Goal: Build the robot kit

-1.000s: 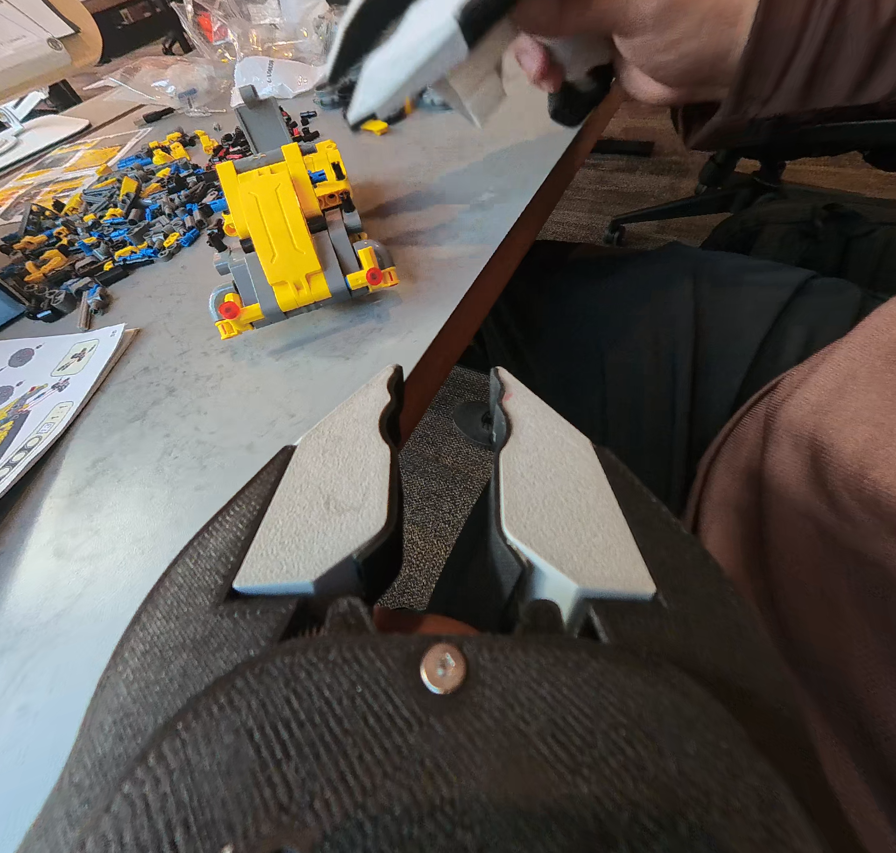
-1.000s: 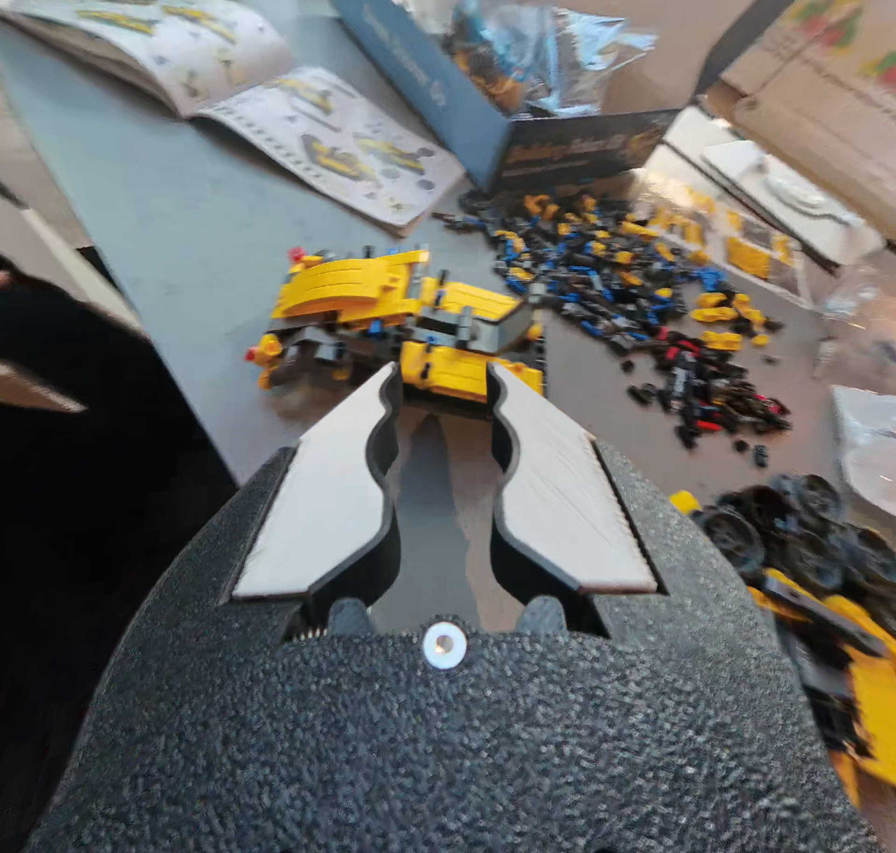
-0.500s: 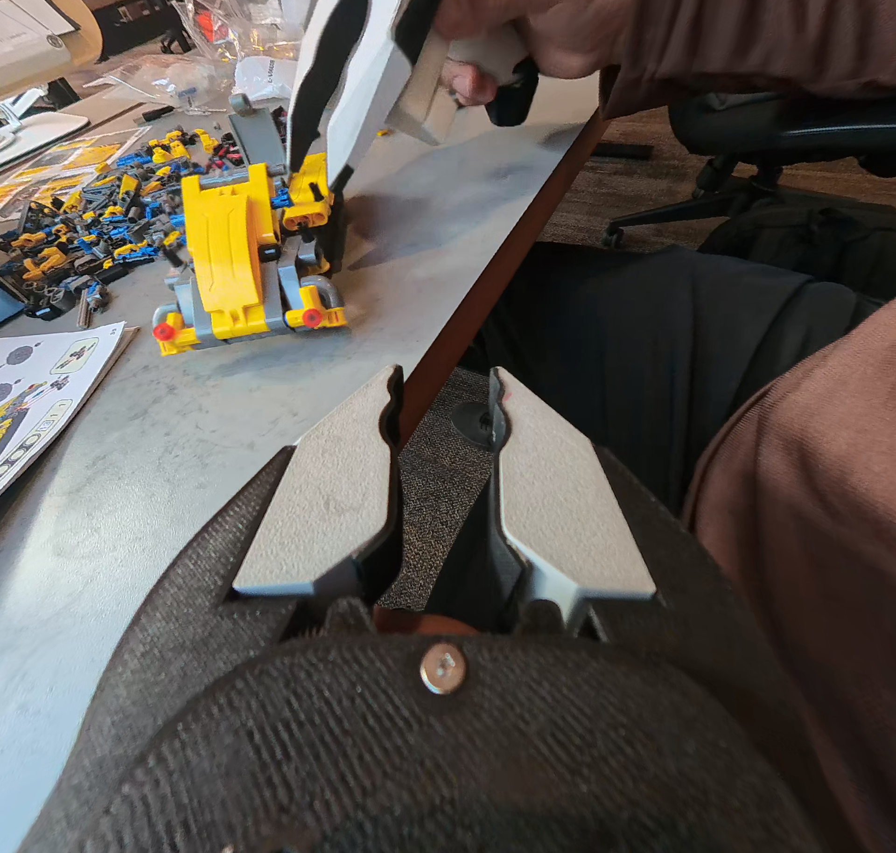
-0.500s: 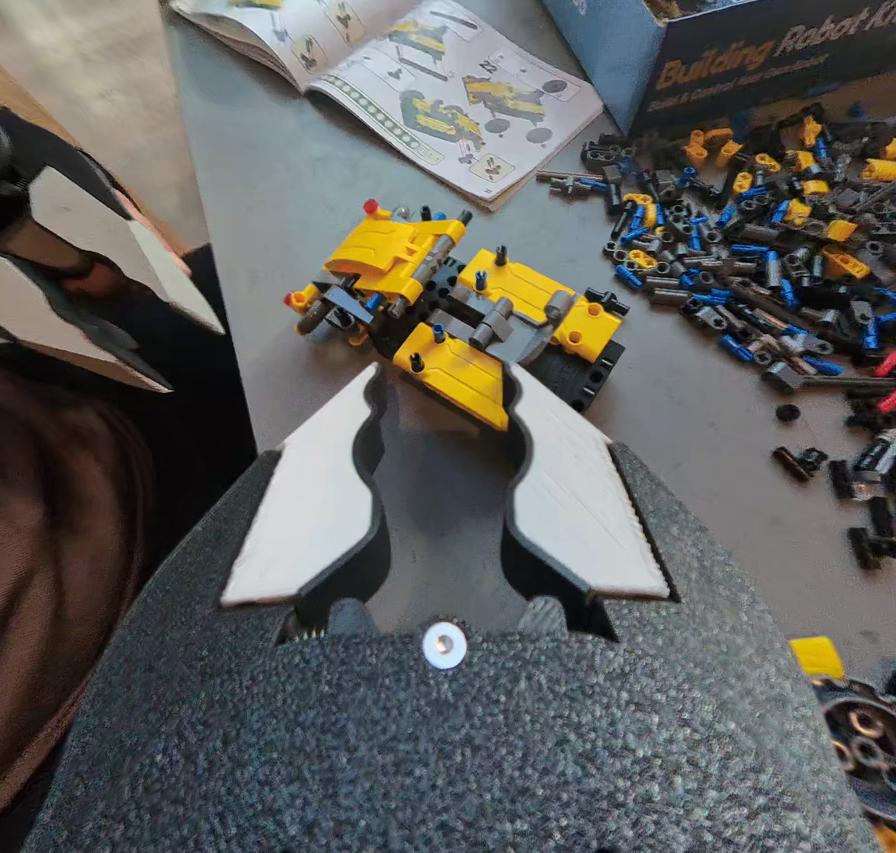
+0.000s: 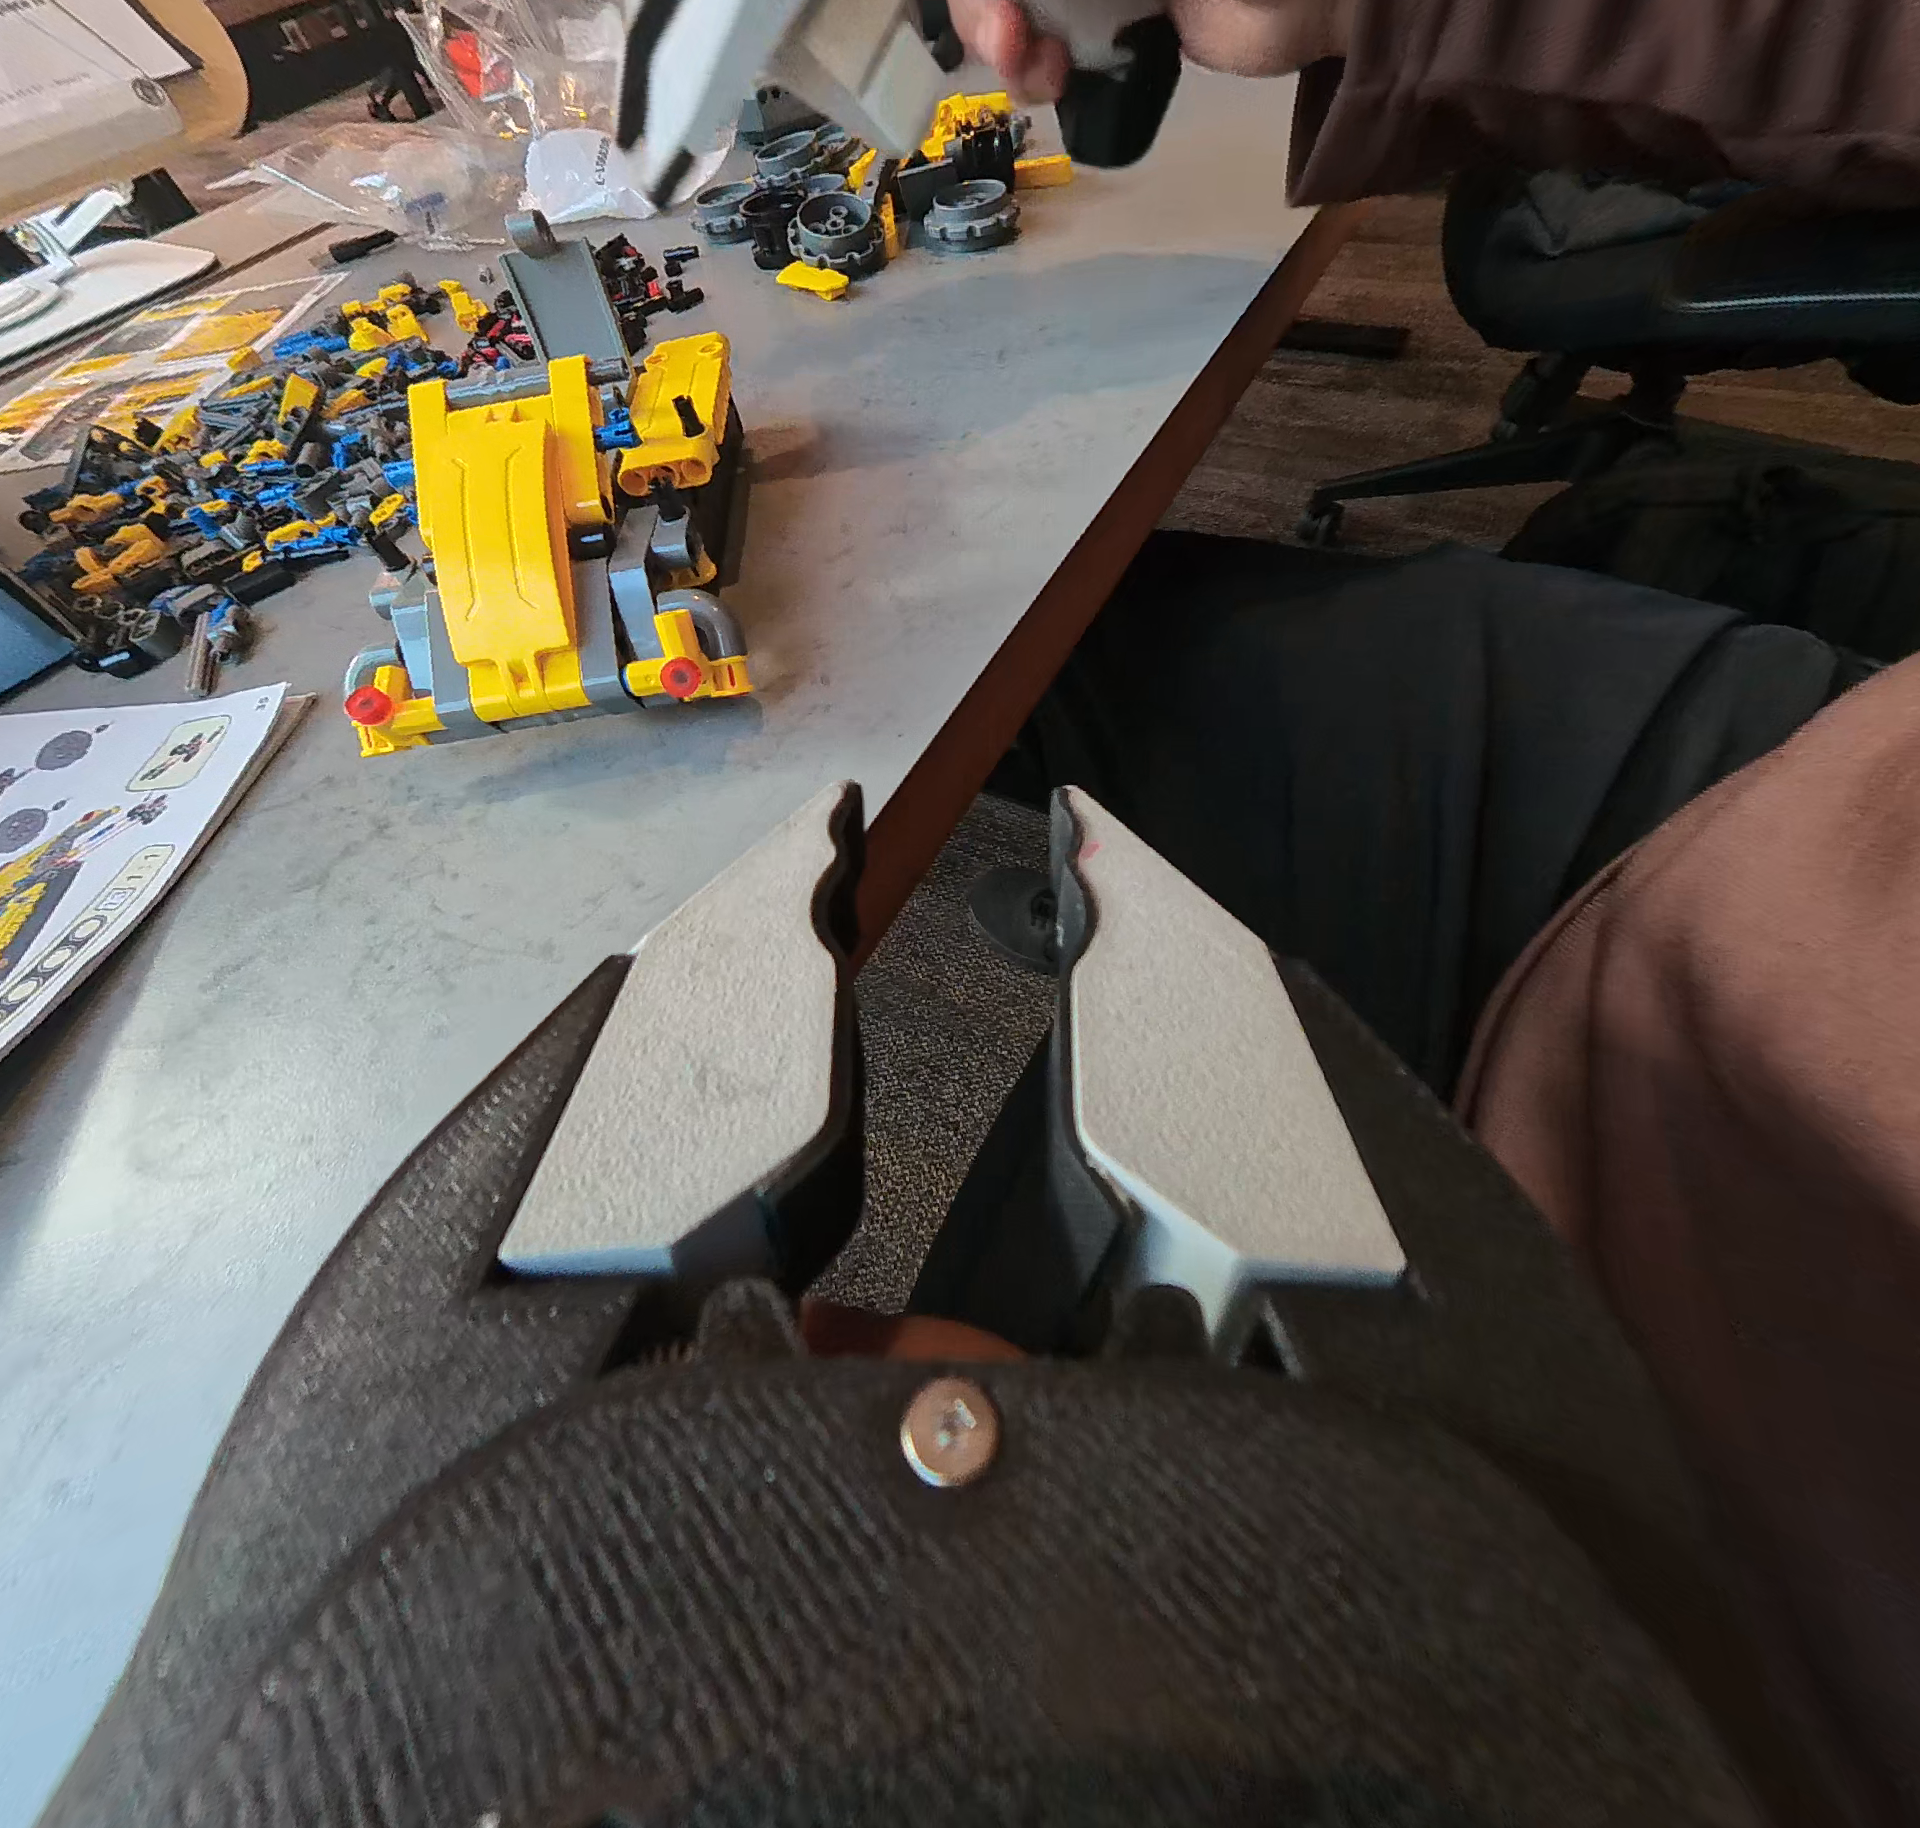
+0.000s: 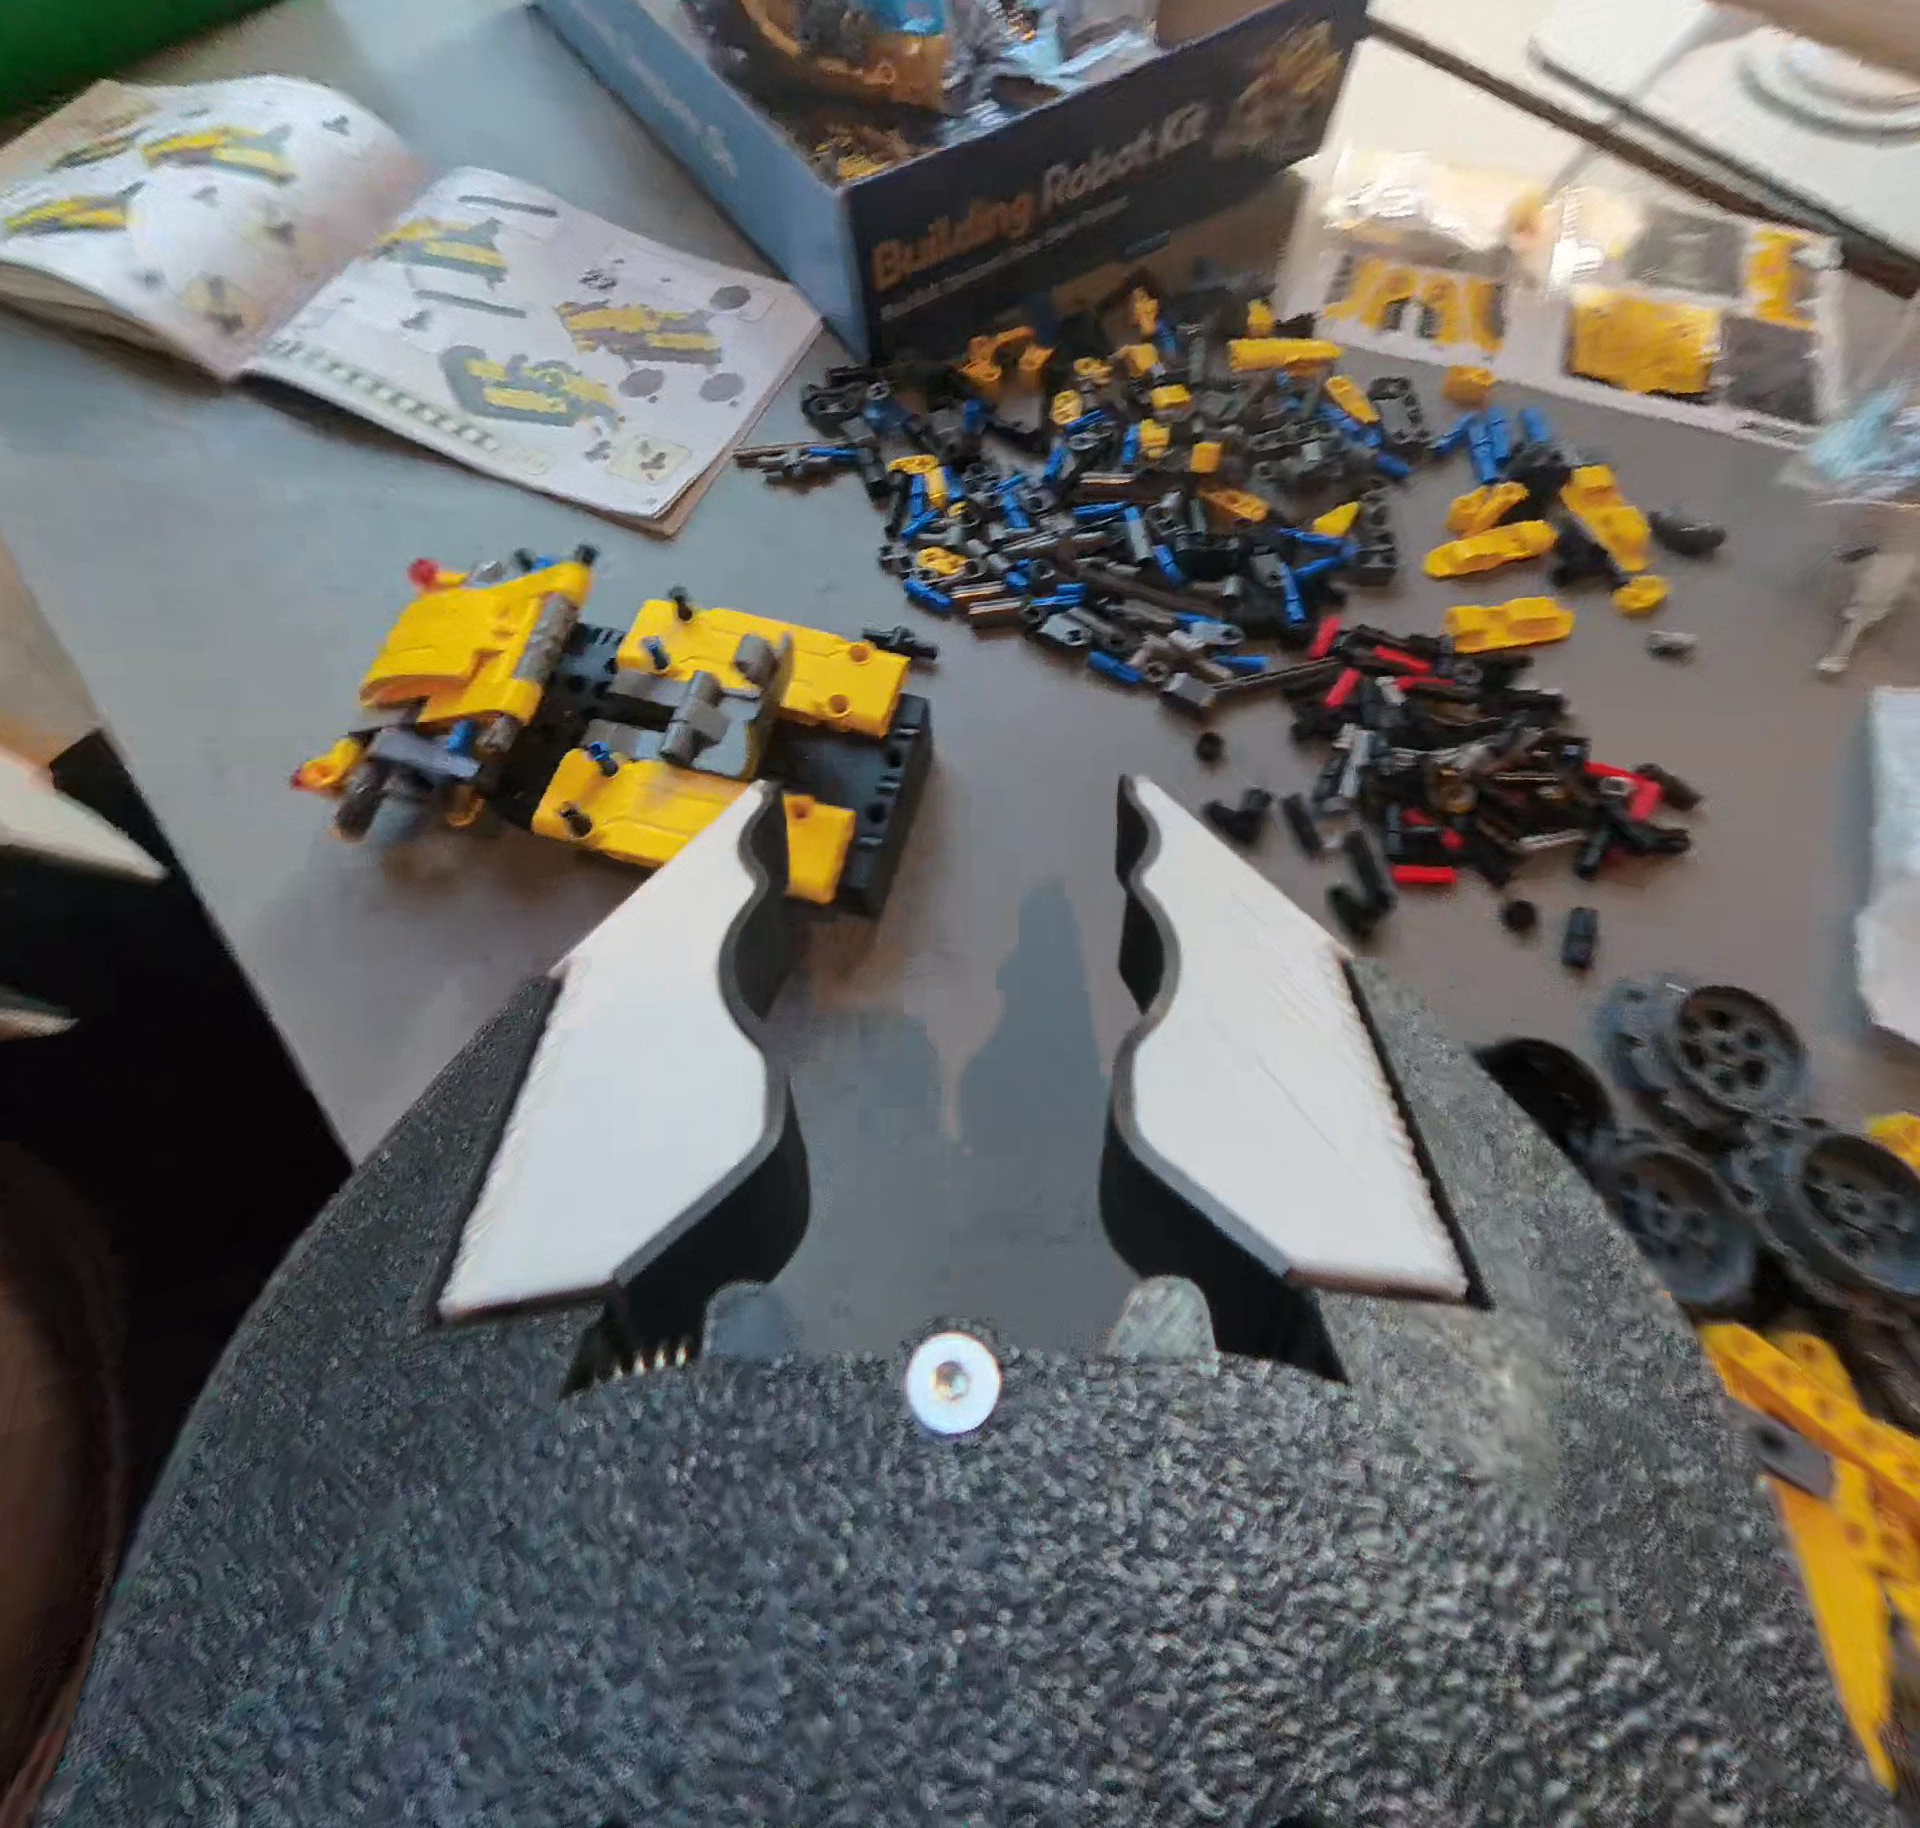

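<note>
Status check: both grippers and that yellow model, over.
Left gripper open, empty, at the table edge. Right gripper open, empty, above the table beside the yellow brick vehicle. Loose brick pile and wheels close by.

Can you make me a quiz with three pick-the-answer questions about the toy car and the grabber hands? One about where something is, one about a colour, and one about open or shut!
1. Where does the open instruction booklet lie?
A. on the table beyond the model
B. inside the box
C. under the wheels

2. What colour is most of the half-built model?
A. green
B. yellow
C. white

3. How is the right gripper?
A. shut on a wheel
B. shut on the model
C. open and holding nothing

Answers:
1. A: in the right wrist view it lies flat on the grey table, past the model and left of the blue box.
2. B: its big panels are yellow, with grey and black parts between.
3. C: its fingers stand wide apart with only bare table between them, beside the model. The left gripper is open too, at the table's edge.
</note>
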A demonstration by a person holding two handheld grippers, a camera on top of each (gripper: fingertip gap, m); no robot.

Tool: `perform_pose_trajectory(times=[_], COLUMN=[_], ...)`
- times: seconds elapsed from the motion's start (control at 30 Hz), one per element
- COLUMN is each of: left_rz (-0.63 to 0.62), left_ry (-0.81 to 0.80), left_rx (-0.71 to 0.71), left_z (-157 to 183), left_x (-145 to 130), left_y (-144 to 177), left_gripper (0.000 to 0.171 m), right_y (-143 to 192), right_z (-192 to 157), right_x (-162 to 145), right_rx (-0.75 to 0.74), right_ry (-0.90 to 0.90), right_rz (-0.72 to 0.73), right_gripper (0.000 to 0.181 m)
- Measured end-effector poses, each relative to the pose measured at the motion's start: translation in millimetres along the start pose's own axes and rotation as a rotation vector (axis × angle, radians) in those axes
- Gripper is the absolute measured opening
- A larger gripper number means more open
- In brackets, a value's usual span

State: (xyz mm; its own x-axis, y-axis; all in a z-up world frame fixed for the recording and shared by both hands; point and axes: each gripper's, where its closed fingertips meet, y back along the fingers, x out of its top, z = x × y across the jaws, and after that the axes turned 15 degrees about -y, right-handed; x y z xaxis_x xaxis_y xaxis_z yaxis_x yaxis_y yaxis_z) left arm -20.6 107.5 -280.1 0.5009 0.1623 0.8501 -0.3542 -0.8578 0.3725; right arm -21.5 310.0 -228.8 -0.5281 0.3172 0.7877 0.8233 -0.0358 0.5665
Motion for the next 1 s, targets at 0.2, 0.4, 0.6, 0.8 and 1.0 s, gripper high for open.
perform_pose_trajectory(times=[0.2,0.4,0.6,0.8,1.0], left_rz=[0.01,0.046,0.089,0.116,0.128], left_ry=[0.044,0.157,0.212,0.288,0.326], left_rx=[0.031,0.051,0.059,0.059,0.033], left_z=[-9,-27,-37,-45,-44], left_x=[0,-1,0,-2,-2], left_y=[4,8,12,15,13], left_gripper=[0.034,0.034,0.034,0.034,0.034], right_y=[-5,-6,-22,-33,-44], right_z=[-47,-31,-17,-15,-54], right_x=[-24,-1,4,7,-16], right_rx=[0.177,0.068,-0.003,0.017,0.354], right_ry=[0.199,0.233,0.237,0.198,0.103], right_rz=[-0.021,0.162,0.2,0.187,-0.036], right_gripper=[0.051,0.051,0.051,0.052,0.028])
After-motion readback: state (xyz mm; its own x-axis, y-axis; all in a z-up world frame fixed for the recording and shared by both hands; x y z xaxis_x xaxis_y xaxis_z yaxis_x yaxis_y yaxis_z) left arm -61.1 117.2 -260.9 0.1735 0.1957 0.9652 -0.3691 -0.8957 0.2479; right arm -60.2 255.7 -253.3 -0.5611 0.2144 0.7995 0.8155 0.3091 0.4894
